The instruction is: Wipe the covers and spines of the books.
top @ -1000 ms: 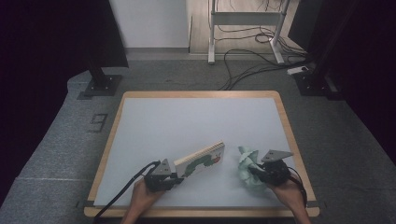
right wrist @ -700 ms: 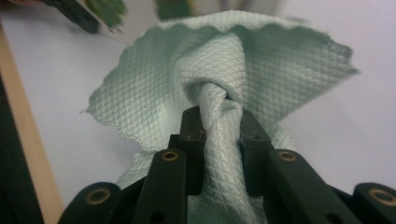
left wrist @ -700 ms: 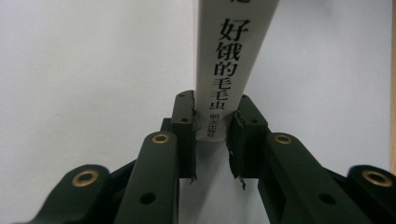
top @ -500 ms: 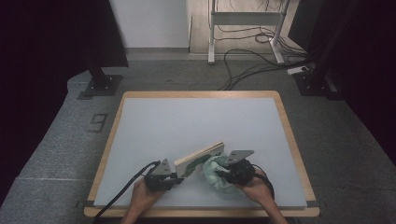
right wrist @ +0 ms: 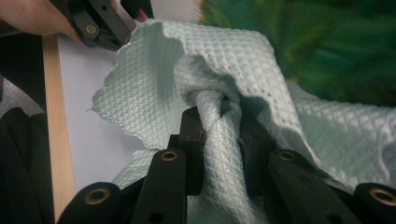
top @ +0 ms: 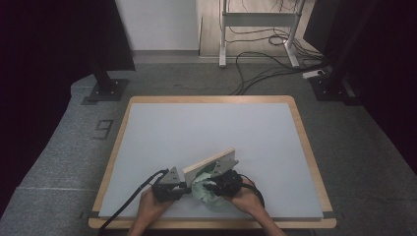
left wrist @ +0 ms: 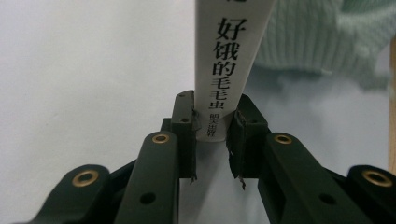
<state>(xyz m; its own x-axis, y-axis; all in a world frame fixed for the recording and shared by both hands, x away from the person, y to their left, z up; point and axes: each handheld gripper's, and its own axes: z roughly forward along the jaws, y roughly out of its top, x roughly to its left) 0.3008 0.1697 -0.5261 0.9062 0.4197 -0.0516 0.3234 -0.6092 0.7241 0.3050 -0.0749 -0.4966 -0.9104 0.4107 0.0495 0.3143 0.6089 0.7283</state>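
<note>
— Half the book point(left wrist: 229, 60) is getting cut off above my left gripper point(left wrist: 212, 135); is anything else hiding?

— My right gripper point(right wrist: 219, 135) is burying its jaws in folds of pale green waffle-weave cloth point(right wrist: 219, 70). A blurred green shape is looming behind.

— And the grips?

— Left jaws are clamping the book's white spine; right jaws are pinching the cloth, near the table's point(top: 147, 147) front edge.

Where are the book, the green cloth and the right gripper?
book point(left wrist: 229, 60), left gripper view, on its white spine with printed characters
green cloth point(right wrist: 224, 65), right gripper view, on the bunched waffle weave
right gripper point(right wrist: 220, 140), right gripper view, between its fingertips
</note>
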